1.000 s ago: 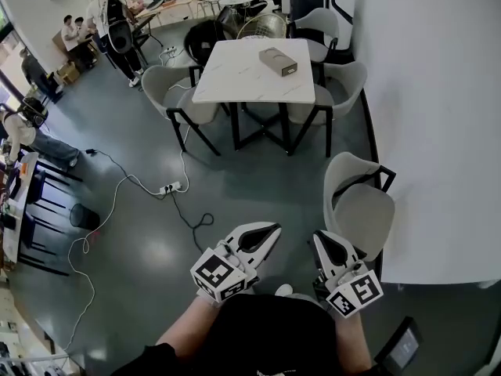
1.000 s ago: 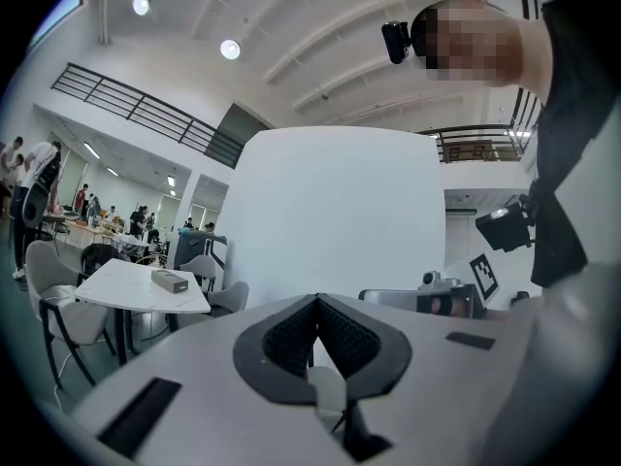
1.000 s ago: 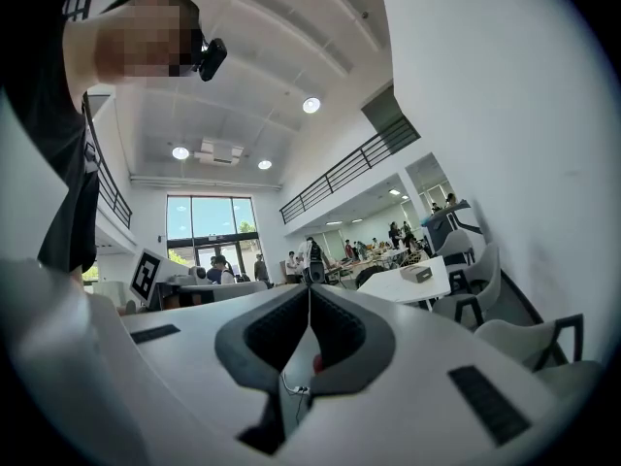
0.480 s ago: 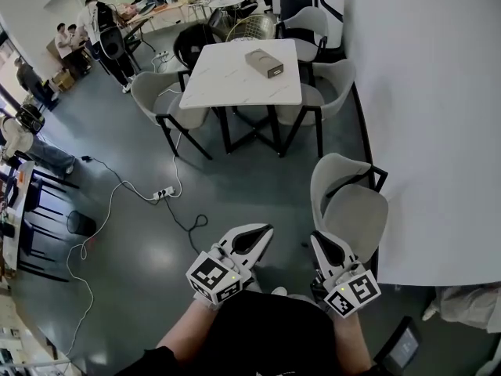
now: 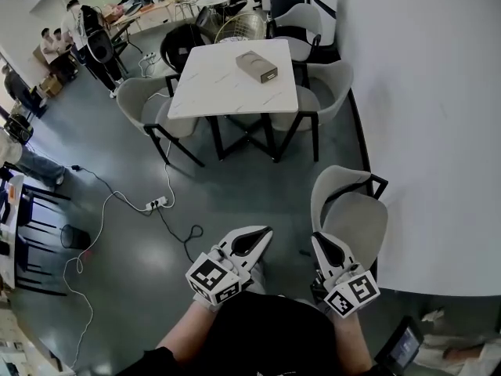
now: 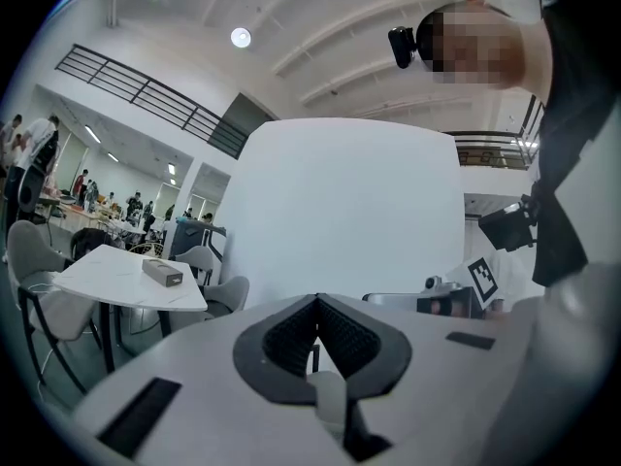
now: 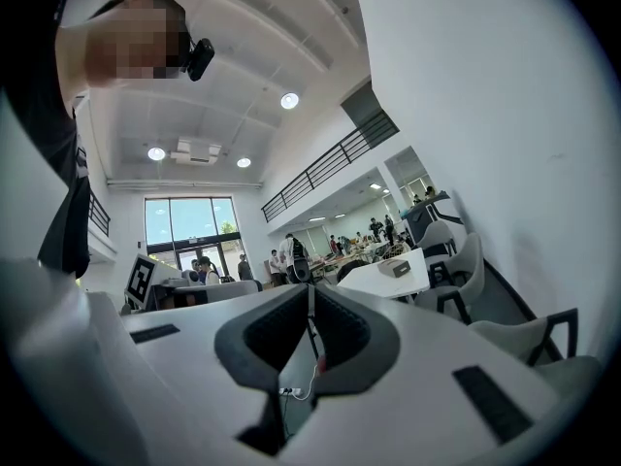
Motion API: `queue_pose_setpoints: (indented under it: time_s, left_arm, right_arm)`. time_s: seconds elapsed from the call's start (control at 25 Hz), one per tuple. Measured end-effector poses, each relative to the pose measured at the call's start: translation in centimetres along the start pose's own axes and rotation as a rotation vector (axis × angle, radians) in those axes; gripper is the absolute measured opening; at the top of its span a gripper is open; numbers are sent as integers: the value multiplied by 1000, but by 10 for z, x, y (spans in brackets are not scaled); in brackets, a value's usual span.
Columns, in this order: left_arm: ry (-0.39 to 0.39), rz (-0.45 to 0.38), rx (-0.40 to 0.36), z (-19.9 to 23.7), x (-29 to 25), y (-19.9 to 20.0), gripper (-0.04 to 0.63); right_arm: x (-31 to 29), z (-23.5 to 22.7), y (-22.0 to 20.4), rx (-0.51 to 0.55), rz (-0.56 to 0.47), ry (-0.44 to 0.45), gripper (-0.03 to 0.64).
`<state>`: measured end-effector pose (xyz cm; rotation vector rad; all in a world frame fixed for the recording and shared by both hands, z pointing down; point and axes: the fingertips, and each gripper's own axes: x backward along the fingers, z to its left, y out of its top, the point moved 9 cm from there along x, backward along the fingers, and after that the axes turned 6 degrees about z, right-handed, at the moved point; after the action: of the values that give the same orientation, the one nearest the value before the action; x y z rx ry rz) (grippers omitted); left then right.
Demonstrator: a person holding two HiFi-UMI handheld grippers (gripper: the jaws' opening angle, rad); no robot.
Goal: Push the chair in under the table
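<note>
A light grey chair [image 5: 354, 219] with black legs stands alone on the floor beside the white wall, its back towards me; its seat edge also shows in the right gripper view [image 7: 543, 346]. The white square table [image 5: 235, 81] stands farther off, with a small box [image 5: 257, 66] on top and several similar chairs tucked around it. My left gripper [image 5: 263, 234] is shut and empty, held level to the left of the lone chair. My right gripper [image 5: 317, 241] is also shut and empty, just short of the chair's back and not touching it.
A tall white wall [image 5: 430, 116] runs along the right. A white power strip [image 5: 154, 204] and cables [image 5: 184, 233] lie on the grey floor to the left. Black chairs [image 5: 31, 225] stand at the far left. People [image 5: 78, 30] are grouped at the back left.
The lone chair has come slightly nearer in the head view, and the table has slid up and left. Both grippers stay shut, in the same spots in the view.
</note>
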<state>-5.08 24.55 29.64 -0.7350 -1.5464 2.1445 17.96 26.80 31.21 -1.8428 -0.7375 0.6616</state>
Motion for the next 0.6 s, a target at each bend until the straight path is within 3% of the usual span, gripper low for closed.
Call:
queue_pose_setpoints:
  time_s: [0.6]
  left_arm:
    - [-88,59,17,190,-68,44,2]
  right_arm:
    - [-165,-65,26,-41,29,-142,37]
